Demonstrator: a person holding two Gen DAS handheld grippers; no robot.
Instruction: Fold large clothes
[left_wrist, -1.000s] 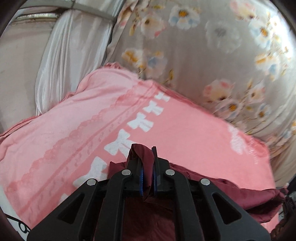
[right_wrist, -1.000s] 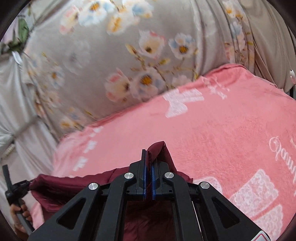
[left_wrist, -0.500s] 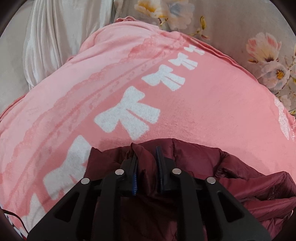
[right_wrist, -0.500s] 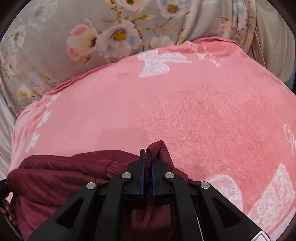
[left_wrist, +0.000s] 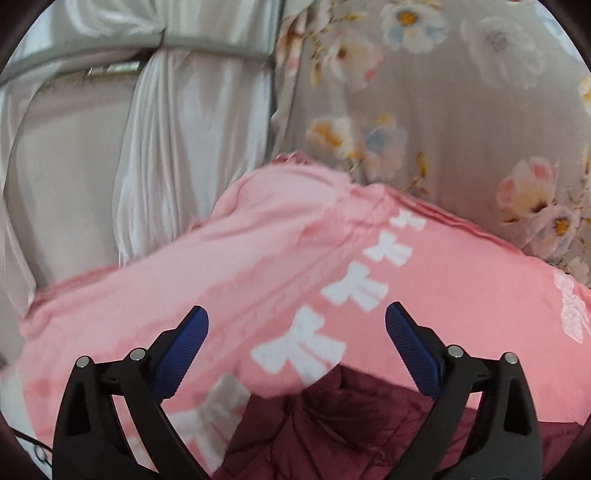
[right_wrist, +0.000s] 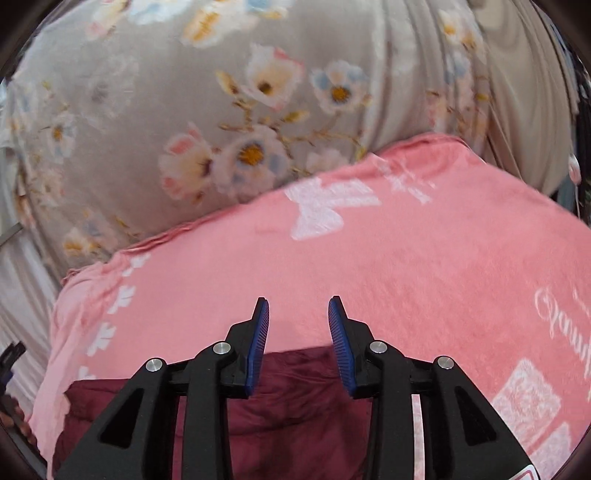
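A dark maroon padded garment (left_wrist: 332, 417) lies on a pink blanket (left_wrist: 258, 266) printed with white bows. In the left wrist view its upper edge sits low between the two fingers of my left gripper (left_wrist: 297, 321), whose jaws are opening wide with nothing pressed between the blue pads (left_wrist: 184, 343). In the right wrist view the maroon garment (right_wrist: 295, 398) lies flat under my right gripper (right_wrist: 298, 314). Its jaws are opening too, partly spread, and the cloth lies below the pads (right_wrist: 258, 343), not pinched.
A grey flowered curtain (right_wrist: 240, 122) hangs behind the pink blanket (right_wrist: 424, 258). White satin drapes (left_wrist: 177, 122) hang at the left of the left wrist view. A dark object and a bit of a hand (right_wrist: 11, 406) show at the right wrist view's left edge.
Both grippers, earlier shut on folds of the maroon garment, have let it go and opened. The garment now lies on the blanket, and both grippers have tilted up and drawn back.
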